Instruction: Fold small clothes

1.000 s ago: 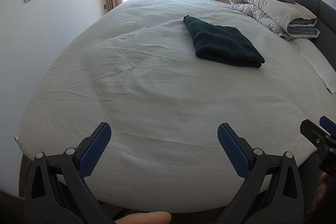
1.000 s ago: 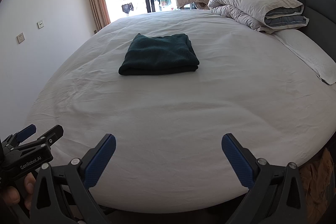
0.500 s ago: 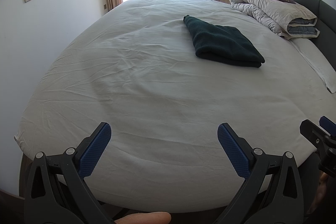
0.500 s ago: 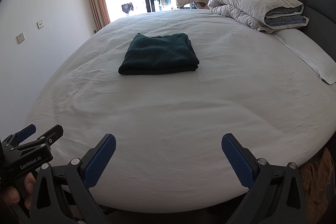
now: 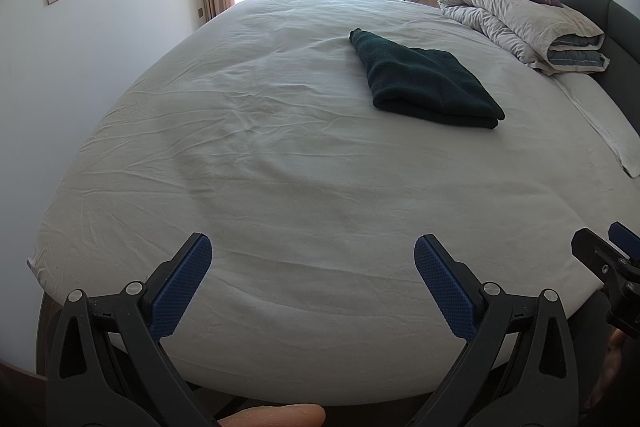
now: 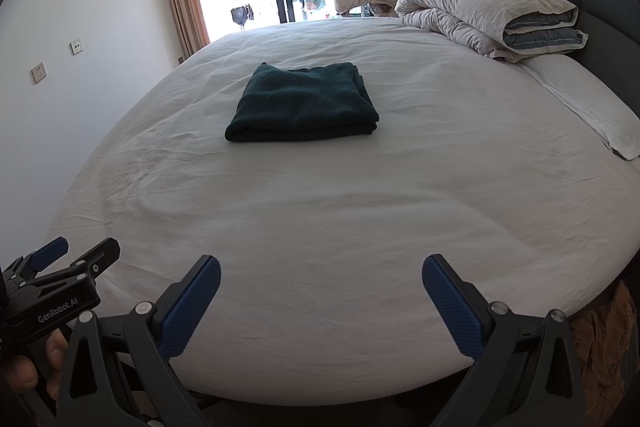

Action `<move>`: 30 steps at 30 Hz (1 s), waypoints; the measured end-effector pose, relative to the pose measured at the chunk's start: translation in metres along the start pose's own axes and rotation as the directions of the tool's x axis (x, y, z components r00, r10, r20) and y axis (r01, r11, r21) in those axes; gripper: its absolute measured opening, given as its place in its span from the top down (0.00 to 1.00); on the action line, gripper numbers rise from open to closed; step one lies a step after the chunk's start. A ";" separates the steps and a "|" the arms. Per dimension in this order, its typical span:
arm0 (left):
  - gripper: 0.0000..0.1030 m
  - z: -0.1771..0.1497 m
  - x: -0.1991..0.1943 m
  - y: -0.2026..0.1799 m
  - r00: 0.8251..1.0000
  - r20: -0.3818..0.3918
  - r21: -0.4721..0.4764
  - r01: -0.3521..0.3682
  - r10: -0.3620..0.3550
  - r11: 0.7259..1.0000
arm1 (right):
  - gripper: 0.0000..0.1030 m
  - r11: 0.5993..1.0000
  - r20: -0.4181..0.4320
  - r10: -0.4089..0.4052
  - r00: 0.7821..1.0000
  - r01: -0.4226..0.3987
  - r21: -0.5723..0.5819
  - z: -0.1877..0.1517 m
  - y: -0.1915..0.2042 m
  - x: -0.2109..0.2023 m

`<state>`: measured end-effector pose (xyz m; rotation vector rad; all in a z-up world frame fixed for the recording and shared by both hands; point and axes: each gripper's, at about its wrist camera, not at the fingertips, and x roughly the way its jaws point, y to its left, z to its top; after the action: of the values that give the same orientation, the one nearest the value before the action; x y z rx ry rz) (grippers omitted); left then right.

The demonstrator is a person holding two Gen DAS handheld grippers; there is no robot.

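Nothing has shifted: the garment (image 6: 302, 103) lies folded mid-bed (image 6: 360, 227), both grippers (image 5: 312, 259) (image 6: 320, 279) spread, empty, well short of it; folding looks finished.

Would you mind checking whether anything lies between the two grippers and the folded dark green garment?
Nothing visible does: only bare white bedsheet lies between the open left gripper, the open right gripper and the folded dark green garment.

We hold our left gripper (image 5: 312, 277) and right gripper (image 6: 320, 289) level and side by side, jaws spread wide and gripping nothing (blue pads (image 5: 181, 284) facing inward), fingers of our left hand (image 6: 30, 367) wrapped around the handle.
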<state>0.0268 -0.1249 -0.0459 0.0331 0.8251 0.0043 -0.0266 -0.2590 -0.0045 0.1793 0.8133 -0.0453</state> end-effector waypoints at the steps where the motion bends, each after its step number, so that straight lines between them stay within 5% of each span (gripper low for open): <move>1: 0.00 0.000 0.000 0.000 1.000 0.000 0.000 0.000 0.000 1.000 | 0.00 1.000 0.000 0.000 1.000 0.000 0.000 0.000 0.000 0.000; 30: 0.00 -0.002 0.002 0.003 1.000 -0.003 0.000 -0.001 0.001 1.000 | 0.00 1.000 -0.002 0.001 1.000 -0.001 0.002 0.001 -0.001 0.000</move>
<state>0.0270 -0.1217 -0.0489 0.0335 0.8279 0.0050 -0.0264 -0.2600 -0.0040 0.1814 0.8150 -0.0451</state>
